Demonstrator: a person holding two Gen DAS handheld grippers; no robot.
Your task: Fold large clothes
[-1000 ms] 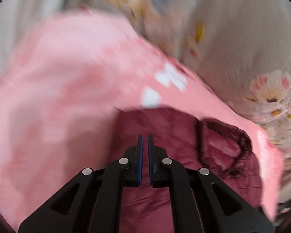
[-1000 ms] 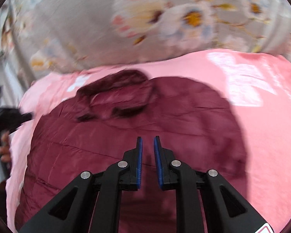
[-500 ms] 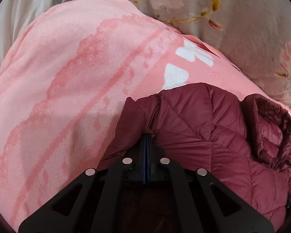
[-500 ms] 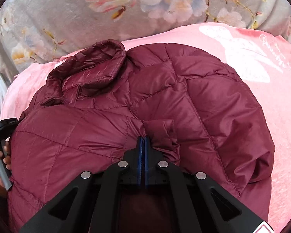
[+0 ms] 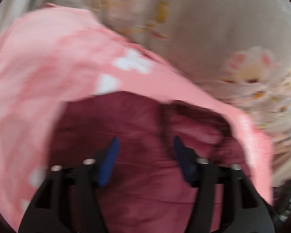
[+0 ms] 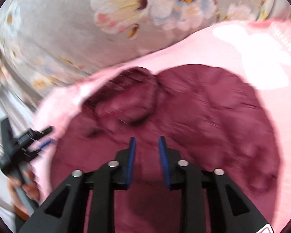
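Note:
A maroon quilted puffer jacket (image 6: 203, 116) lies spread on a pink blanket (image 6: 232, 44), its collar (image 6: 130, 99) toward the far side. It also shows in the left wrist view (image 5: 135, 136), on the same pink blanket (image 5: 38, 73). My left gripper (image 5: 145, 145) is open wide and empty above the jacket's left part. It also shows at the left edge of the right wrist view (image 6: 42, 136), held by a hand. My right gripper (image 6: 146, 145) is open and empty above the jacket's middle. Both views are motion-blurred.
A grey floral bedsheet (image 6: 87, 29) lies beyond the blanket, also in the left wrist view (image 5: 223, 38). The person's hand (image 6: 27, 186) grips the left tool's handle at the blanket's left edge.
Half a second ago both grippers were shut on folds of the jacket. Now both have opened, let the fabric go and pulled back above it.

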